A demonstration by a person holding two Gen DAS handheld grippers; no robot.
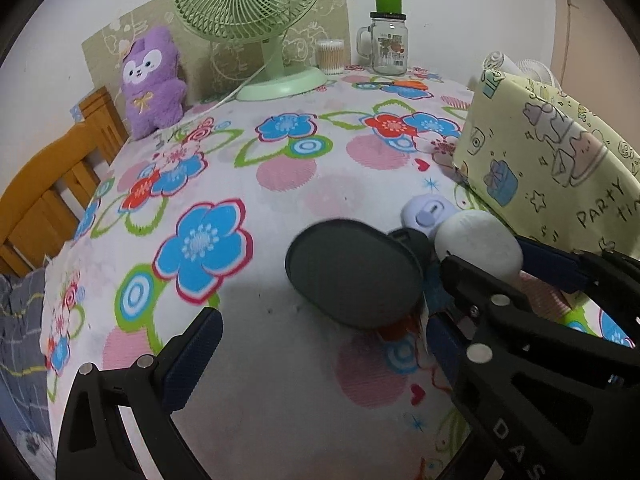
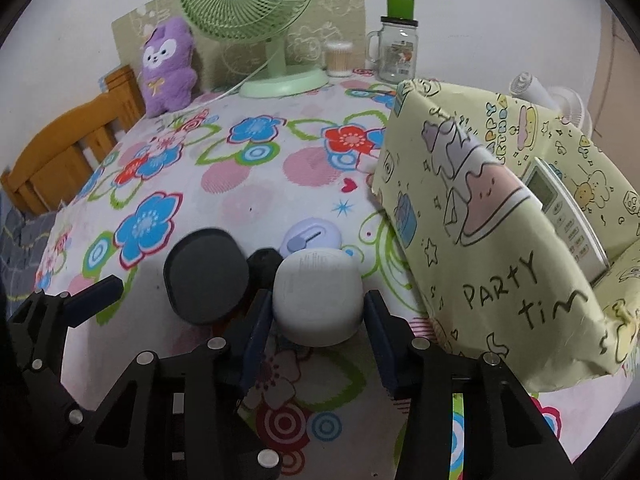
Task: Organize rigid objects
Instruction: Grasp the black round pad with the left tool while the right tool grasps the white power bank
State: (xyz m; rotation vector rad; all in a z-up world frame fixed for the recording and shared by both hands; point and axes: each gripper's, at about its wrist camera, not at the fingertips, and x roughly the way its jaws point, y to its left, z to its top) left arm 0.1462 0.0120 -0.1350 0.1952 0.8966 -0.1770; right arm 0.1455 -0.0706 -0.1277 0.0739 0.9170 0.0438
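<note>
A white round case (image 2: 318, 300) lies on the flowered tablecloth (image 2: 248, 184), and my right gripper (image 2: 318, 298) is shut on it, a blue pad pressed to each side. Just left of it sits a dark grey oval case (image 1: 352, 272). My left gripper (image 1: 320, 318) stands open, its fingers spread well clear of the oval case on both sides. Behind the two cases are a lavender round gadget (image 2: 310, 236) and a small black object (image 2: 262, 262). One left finger (image 2: 96, 292) shows in the right wrist view.
A box wrapped in yellow party paper (image 2: 500, 264) stands close on the right with a white remote (image 2: 560, 216) in it. At the back are a green fan (image 2: 256, 20), a purple plush (image 2: 168, 64), a glass jar mug (image 2: 396, 52) and cotton swabs (image 2: 339, 60). A wooden chair (image 1: 52, 196) is at the left.
</note>
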